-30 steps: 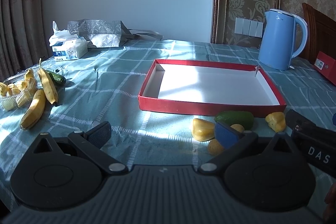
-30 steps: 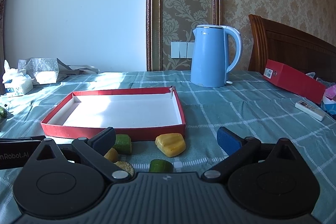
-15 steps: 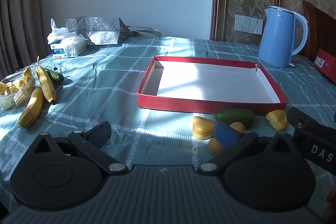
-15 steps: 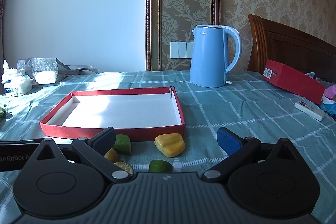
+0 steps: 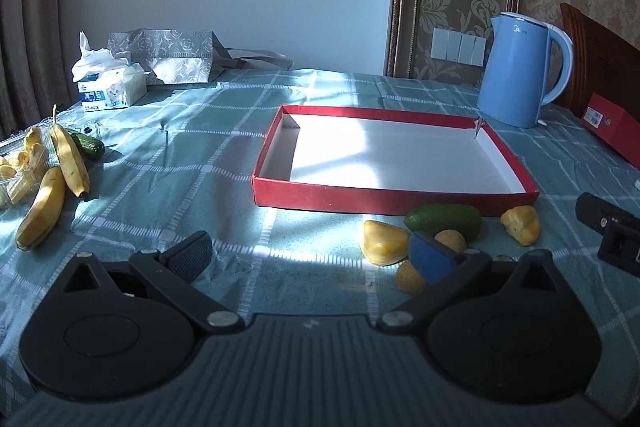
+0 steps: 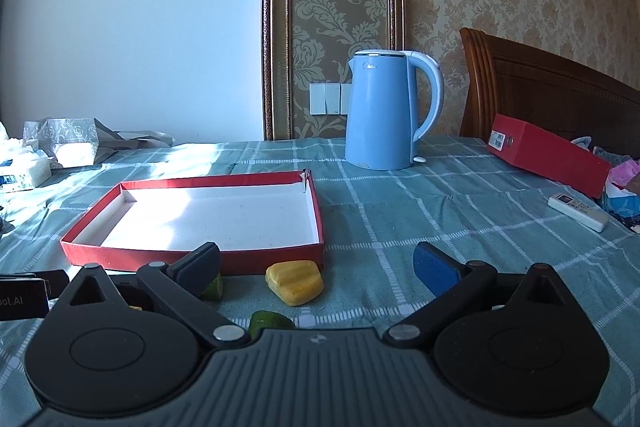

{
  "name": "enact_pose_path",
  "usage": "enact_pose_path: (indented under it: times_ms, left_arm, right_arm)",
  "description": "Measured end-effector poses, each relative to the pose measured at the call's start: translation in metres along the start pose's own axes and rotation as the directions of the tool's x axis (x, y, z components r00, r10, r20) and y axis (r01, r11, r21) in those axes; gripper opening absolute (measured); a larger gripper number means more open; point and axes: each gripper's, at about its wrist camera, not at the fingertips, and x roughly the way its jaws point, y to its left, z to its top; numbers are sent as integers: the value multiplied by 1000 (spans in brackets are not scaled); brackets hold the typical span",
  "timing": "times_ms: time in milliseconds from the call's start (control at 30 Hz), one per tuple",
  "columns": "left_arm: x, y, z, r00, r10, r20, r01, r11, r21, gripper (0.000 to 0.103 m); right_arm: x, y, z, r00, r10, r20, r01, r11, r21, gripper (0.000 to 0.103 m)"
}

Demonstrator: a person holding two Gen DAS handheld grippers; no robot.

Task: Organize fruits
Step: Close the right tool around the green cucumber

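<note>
Right now nothing is held. The left gripper (image 5: 308, 253) and the right gripper (image 6: 316, 261) are both spread wide. A yellow fruit piece (image 6: 295, 282) is seen just ahead of the right gripper, at about 11 o'clock, its long side lying across. It sits just beside the near wall of the red tray (image 6: 192, 253), which is bare inside. The bananas (image 5: 52, 183) are left far off at 9 o'clock of the left gripper. The right gripper is judged nearer to the fruit piece.
</note>
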Motion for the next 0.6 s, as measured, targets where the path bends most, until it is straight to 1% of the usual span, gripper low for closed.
enact_pose_path:
  times_ms: [133,233,333,433,467,500,567,600]
  left_arm:
    - [7,-3,-15,999,-26,-19,26,1000,17,103]
    - [8,-5,-25,998,-64,-9,65,998,27,103]
    - [11,-8,-28,998,-66,-15,67,998,22,103]
    - [14,-7,-31,998,-61,-25,62,998,18,103]
    - [15,-6,-31,998,-64,-31,64,998,13,103]
    - [16,-5,-31,997,-68,-36,68,998,7,103]
    - [18,-2,-32,996,-80,-43,80,997,-9,103]
    - [19,-1,-32,995,-87,-50,86,996,-23,103]
  right_arm:
    - [1,-6,-10,1000,2,-12,-2,1000,-17,103]
    - [5,-8,-18,999,17,-46,-17,1000,-16,103]
    - [8,-8,-25,997,44,-67,-44,999,-6,103]
    - [11,-5,-29,996,52,-79,-53,998,-19,96]
    - [12,-6,-31,994,58,-88,-59,998,-16,91]
    - [15,-5,-33,993,63,-101,-64,998,-10,88]
    - [23,-5,-36,988,80,-133,-80,997,5,76]
    - [26,-4,-37,985,88,-150,-88,996,11,75]
